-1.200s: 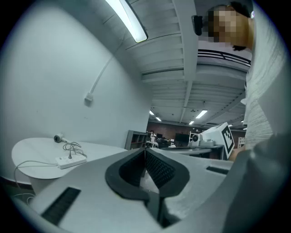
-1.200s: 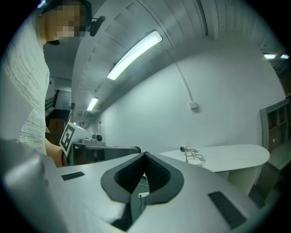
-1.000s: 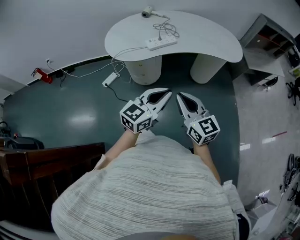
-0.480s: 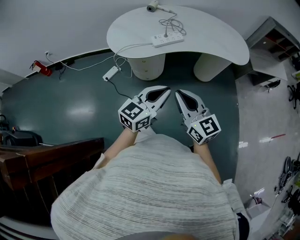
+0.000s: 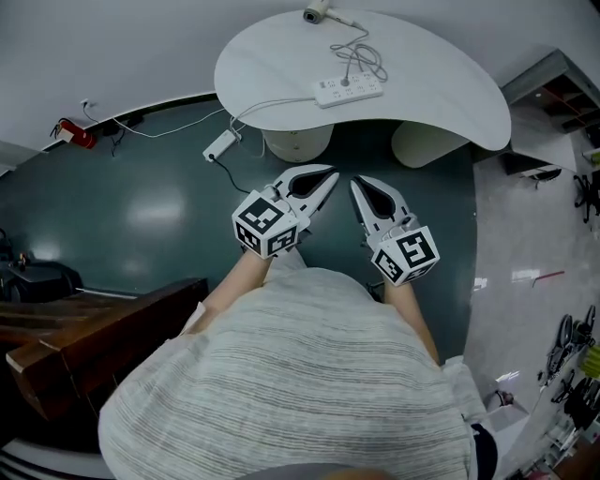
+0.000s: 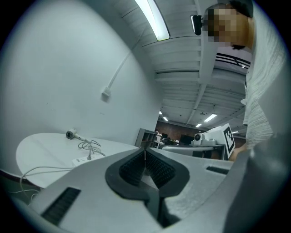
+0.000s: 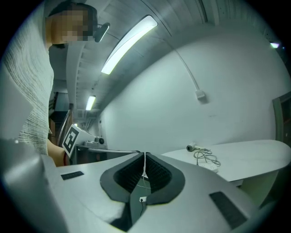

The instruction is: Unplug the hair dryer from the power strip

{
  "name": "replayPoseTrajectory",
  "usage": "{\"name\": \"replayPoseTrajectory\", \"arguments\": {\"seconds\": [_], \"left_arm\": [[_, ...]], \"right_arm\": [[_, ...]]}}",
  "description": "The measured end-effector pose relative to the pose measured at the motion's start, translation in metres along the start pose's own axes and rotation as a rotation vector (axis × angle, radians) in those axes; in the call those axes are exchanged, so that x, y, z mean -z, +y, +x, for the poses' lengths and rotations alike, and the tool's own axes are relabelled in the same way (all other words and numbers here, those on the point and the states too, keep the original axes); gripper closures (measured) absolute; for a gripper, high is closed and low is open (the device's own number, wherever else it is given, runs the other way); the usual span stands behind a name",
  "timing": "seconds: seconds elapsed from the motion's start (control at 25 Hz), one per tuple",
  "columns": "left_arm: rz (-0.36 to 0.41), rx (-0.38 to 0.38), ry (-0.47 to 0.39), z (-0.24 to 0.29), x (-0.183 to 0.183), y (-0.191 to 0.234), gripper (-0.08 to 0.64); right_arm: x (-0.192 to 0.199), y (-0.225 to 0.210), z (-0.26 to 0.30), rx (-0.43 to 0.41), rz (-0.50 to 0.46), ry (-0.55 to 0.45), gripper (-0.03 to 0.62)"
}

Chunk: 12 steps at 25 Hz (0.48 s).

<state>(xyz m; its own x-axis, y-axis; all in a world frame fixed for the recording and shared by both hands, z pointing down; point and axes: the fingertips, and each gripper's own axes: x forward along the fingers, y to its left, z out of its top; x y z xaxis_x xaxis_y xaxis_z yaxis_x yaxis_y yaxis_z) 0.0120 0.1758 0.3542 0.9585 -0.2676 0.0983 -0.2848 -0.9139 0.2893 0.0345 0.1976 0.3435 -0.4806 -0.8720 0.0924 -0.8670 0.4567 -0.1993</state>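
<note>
A small grey hair dryer (image 5: 316, 13) lies at the far edge of the white kidney-shaped table (image 5: 441, 84). Its tangled cord (image 5: 364, 58) runs to a white power strip (image 5: 349, 91) near the table's front edge. The left gripper view shows the hair dryer (image 6: 70, 134) and the power strip (image 6: 84, 160) far ahead; the right gripper view shows the hair dryer (image 7: 191, 148) and the power strip (image 7: 208, 165) too. My left gripper (image 5: 332, 177) and right gripper (image 5: 355, 187) hang side by side over the dark floor short of the table, both shut and empty.
The strip's white lead (image 5: 267, 105) drops off the table's left side to a white adapter (image 5: 221, 145) on the floor, then runs to the wall. A red object (image 5: 73, 133) lies by the wall. A dark wooden bench (image 5: 89, 328) stands at left, shelving (image 5: 562, 94) at right.
Both grippers have moved toward the table, which now sits nearer them in the head view. Their jaws stayed shut.
</note>
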Motion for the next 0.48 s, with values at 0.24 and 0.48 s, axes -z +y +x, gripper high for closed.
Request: {"name": "replayPoseTrajectory", "arguments": {"seconds": [0.24, 0.48], "left_arm": [[0.006, 0.02, 0.02, 0.002, -0.016, 0.057, 0.552], [0.012, 0.029, 0.012, -0.007, -0.033, 0.114, 0.552]], "right_arm": [[-0.005, -0.019, 0.058, 0.029, 0.015, 0.009, 0.565], [-0.016, -0.031, 0.109, 0.084, 0.011, -0.006, 0.565]]}}
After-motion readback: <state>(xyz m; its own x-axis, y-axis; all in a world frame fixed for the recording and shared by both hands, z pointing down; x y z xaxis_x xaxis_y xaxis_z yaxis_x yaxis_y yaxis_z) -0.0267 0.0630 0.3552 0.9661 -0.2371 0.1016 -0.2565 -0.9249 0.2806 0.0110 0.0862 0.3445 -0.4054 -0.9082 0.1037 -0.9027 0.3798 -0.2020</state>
